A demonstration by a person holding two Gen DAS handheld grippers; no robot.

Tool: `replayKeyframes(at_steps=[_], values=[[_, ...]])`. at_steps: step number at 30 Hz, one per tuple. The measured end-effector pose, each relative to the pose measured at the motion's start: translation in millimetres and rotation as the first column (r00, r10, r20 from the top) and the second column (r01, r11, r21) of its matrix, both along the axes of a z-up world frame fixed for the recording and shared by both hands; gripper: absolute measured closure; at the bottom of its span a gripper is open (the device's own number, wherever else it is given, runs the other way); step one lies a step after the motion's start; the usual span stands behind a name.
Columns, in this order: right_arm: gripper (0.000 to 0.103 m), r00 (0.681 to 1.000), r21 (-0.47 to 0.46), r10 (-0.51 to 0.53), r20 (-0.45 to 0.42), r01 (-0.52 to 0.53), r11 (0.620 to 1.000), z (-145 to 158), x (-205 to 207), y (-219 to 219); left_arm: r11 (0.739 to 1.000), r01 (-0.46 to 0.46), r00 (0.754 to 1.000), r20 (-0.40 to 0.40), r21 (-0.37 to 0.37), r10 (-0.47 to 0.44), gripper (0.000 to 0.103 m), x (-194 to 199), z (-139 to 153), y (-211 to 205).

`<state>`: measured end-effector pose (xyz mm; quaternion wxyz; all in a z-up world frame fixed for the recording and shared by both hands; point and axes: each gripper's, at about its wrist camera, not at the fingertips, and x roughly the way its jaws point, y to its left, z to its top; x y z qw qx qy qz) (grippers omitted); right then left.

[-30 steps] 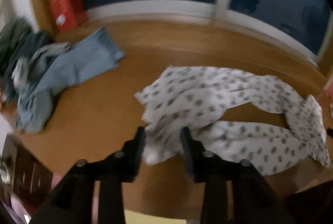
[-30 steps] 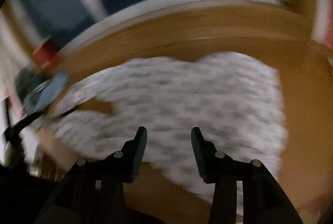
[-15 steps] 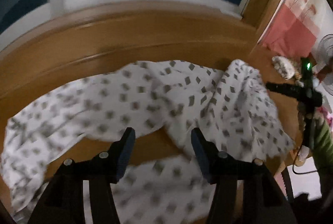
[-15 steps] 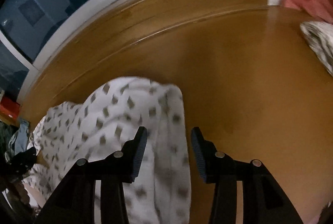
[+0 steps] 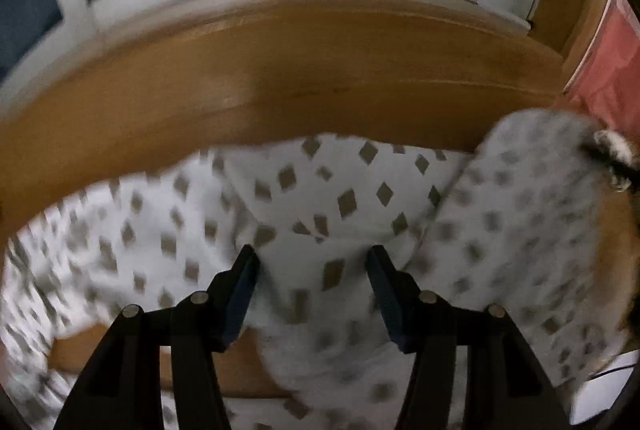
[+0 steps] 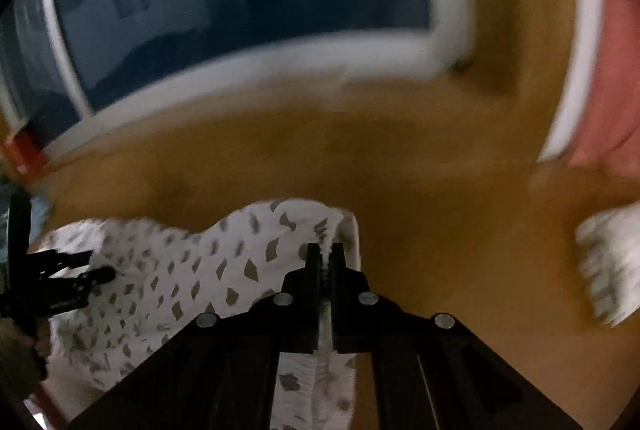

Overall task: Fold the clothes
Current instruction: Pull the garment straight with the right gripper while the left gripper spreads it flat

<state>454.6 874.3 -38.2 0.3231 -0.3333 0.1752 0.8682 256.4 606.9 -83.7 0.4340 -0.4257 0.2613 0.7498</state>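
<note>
White trousers with grey diamond print [image 5: 320,198] lie spread on the wooden table [image 5: 280,78]. My left gripper [image 5: 312,262] is open just above the cloth, with fabric between and under its fingers. In the right wrist view the same garment [image 6: 180,270] lies at lower left, and my right gripper [image 6: 325,250] is shut on its waistband edge, which bunches up between the fingers. The left gripper [image 6: 76,278] shows at the far left of that view, over the cloth.
A window with a white frame [image 6: 280,62] runs along the table's far side. A pink curtain [image 6: 608,82] hangs at the right. A folded patterned cloth [image 6: 608,262] lies at the table's right. A red box [image 6: 24,150] stands at far left.
My right gripper has closed on the garment's edge; it was open half a second ago. My left gripper has swung right from the trouser legs to the waist area and moved closer.
</note>
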Motion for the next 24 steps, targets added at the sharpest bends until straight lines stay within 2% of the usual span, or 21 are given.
replayKeyframes(at_steps=[1, 5, 8, 9, 10, 11, 12, 14, 18, 20, 24], values=[[0.099, 1.000, 0.024, -0.016, 0.010, 0.016, 1.000, 2.1, 2.9, 10.5, 1.000, 0.001, 1.000, -0.008, -0.007, -0.001, 0.050, -0.3, -3.1, 11.8], [0.096, 0.996, -0.049, -0.027, 0.086, 0.032, 0.998, -23.5, -2.0, 67.4, 1.000, 0.000, 1.000, -0.017, -0.027, -0.001, 0.048, -3.0, -20.8, 56.8], [0.092, 0.994, -0.130, -0.039, 0.100, 0.052, 0.990, -37.2, 5.3, 92.6, 0.999, -0.003, 1.000, -0.026, -0.033, 0.002, 0.048, -1.2, -21.3, 76.9], [0.089, 0.996, -0.148, -0.041, 0.073, 0.051, 0.988, -33.4, 15.2, 94.6, 1.000, 0.001, 1.000, -0.024, -0.030, -0.001, 0.048, 1.1, -17.0, 75.3], [0.080, 0.998, -0.153, -0.039, 0.050, 0.046, 0.987, -28.1, 25.3, 93.1, 1.000, 0.009, 1.000, -0.029, -0.021, -0.010, 0.048, 4.6, -11.2, 70.3], [0.064, 0.999, -0.167, -0.024, 0.030, 0.029, 0.985, -22.8, 36.3, 89.9, 1.000, 0.018, 0.999, -0.034, -0.013, -0.018, 0.048, 8.1, -5.4, 65.4], [0.058, 1.000, -0.183, -0.009, 0.010, 0.011, 0.983, -17.9, 47.4, 86.4, 1.000, 0.024, 0.999, -0.037, -0.006, -0.025, 0.048, 12.0, 0.7, 57.5], [0.056, 0.999, -0.243, 0.035, -0.036, -0.043, 0.969, -13.6, 68.9, 73.8, 0.999, 0.032, 0.999, -0.038, 0.003, -0.031, 0.048, 20.6, 12.8, 34.9], [0.056, 0.984, -0.424, 0.128, -0.126, -0.170, 0.889, -25.2, 108.9, 34.1, 0.998, 0.062, 0.998, -0.025, 0.017, -0.061, 0.048, 50.3, 28.2, -16.1], [0.056, 0.981, -0.447, 0.163, -0.107, -0.194, 0.873, -36.9, 121.8, 14.0, 0.997, 0.081, 0.996, -0.039, 0.013, -0.081, 0.048, 69.9, 33.0, -38.1], [0.056, 0.972, -0.420, 0.236, 0.015, -0.208, 0.883, -56.1, 125.4, -28.0, 0.998, 0.069, 0.997, -0.043, 0.007, -0.068, 0.048, 93.8, 26.9, -67.7]])
